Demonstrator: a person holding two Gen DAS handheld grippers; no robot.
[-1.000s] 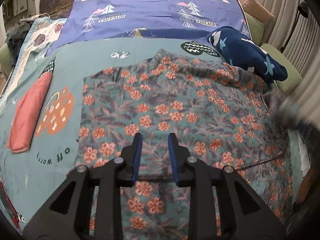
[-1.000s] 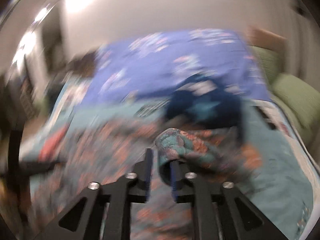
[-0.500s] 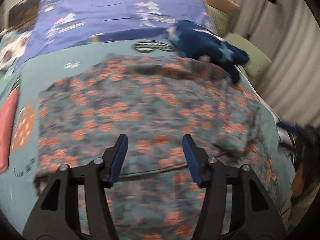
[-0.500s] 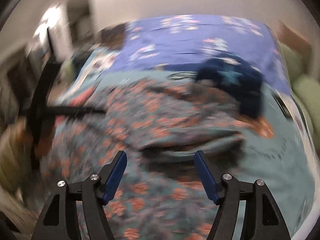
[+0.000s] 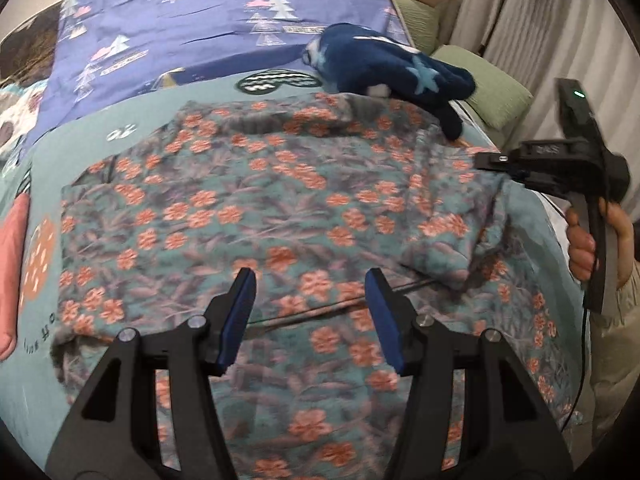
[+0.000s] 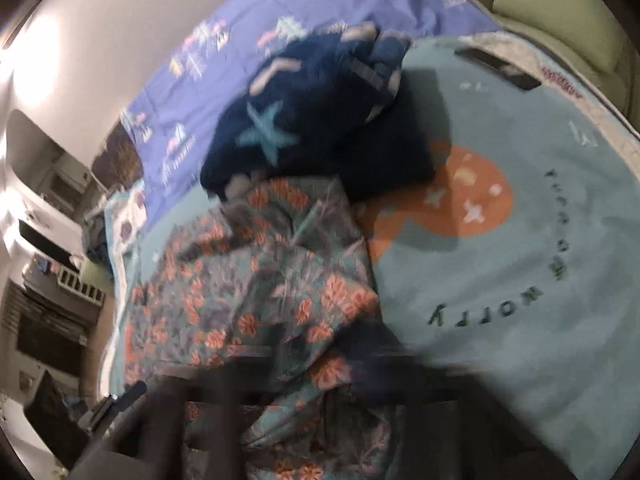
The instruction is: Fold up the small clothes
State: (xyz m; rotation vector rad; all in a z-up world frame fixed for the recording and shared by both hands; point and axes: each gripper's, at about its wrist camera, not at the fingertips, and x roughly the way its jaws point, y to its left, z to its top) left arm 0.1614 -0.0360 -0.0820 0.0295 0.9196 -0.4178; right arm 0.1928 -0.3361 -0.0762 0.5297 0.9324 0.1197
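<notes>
Left wrist view: left tool [image 5: 310, 300] hangs open and empty above the floral garment [image 5: 280, 200], spread wrinkled on the bed [image 5: 80, 136]. A hand [image 5: 592, 240] grips the right tool's handle at frame edge.

Right wrist view: heavily blurred. Right tool [image 6: 316, 376] smeared; jaws closed, grip on floral cloth unclear.

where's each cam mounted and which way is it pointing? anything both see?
Left wrist: on the left gripper, looking down across the floral garment up the bed; open jaws, plus the right hand at right.
Right wrist: on the right gripper, rolled, over the garment's edge; its fingers are a dark blur, shut.
Shared: floral garment, navy star garment, purple sheet.
</notes>
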